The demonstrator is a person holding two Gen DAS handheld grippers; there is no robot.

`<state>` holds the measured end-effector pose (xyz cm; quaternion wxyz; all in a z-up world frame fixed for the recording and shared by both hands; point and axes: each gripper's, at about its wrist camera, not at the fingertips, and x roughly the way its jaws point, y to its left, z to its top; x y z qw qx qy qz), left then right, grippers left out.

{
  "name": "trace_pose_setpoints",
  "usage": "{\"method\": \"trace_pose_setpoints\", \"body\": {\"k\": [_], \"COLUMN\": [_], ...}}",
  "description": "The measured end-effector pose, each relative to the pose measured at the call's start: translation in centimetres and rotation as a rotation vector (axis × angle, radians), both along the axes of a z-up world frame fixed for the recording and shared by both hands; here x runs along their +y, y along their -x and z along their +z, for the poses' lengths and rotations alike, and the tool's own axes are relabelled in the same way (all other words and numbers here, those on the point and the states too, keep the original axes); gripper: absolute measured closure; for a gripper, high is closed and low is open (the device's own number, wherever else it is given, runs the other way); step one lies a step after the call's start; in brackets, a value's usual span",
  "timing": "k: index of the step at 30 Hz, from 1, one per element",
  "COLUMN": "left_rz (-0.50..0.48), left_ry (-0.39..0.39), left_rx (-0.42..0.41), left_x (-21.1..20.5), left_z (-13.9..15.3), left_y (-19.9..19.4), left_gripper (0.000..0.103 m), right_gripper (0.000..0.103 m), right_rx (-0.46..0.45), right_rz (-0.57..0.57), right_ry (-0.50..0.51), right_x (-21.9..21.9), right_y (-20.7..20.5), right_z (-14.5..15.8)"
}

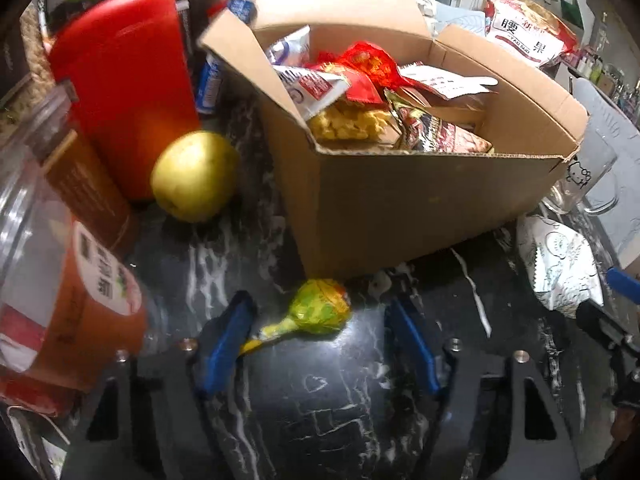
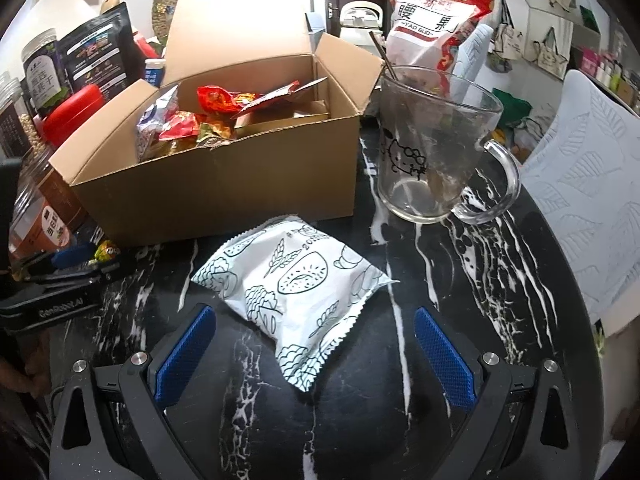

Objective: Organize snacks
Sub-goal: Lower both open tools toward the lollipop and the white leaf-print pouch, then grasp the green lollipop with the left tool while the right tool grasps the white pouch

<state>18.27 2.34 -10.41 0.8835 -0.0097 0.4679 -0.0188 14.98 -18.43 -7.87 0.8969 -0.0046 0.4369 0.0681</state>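
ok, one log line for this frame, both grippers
left gripper: open, astride lollipop | right gripper: open, astride white packet | box: open, holds snacks | both items on table

Both grippers are angled down at the tabletop. The left gripper [image 1: 320,340] has its jaws partly apart, blue pads [image 1: 226,344] not pressing on anything. The right gripper [image 2: 312,348] is spread noticeably wider (pads well clear too). Left one also shows at the right camera's edge.
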Motion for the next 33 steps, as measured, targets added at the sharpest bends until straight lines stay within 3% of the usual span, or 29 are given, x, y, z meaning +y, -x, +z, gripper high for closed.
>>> {"method": "trace_pose_setpoints", "body": {"k": [2,4,15,22,33], "left_rz": [0.0,-0.002,-0.074,-0.109,-0.114], "left_ry": [-0.013,-0.008,0.057,0.066,0.09], "left_rx": [-0.014,-0.021,-0.015,-0.006,0.006], "left_x": [0.0,0.1,-2.0,-3.6,-2.8], "left_z": [0.1,0.1,1.4,1.3,0.5], "left_y": [0.2,0.5,2.7,2.9,2.3], "left_gripper": [0.058,0.063,0.063,0.063,0.063], "right_gripper": [0.002,0.002,0.002,0.002,0.002], "right_rx": [-0.002,-0.006,-0.014,-0.014,0.04], "right_rz": [0.003,0.005,0.033,0.126,0.282], "right_ry": [0.002,0.006,0.002,0.008,0.034], "right_x": [0.0,-0.1,0.0,0.3,1.4], "right_y": [0.1,0.2,-0.4,-2.2,-4.8], "right_z": [0.1,0.2,0.6,0.7,-0.6]}}
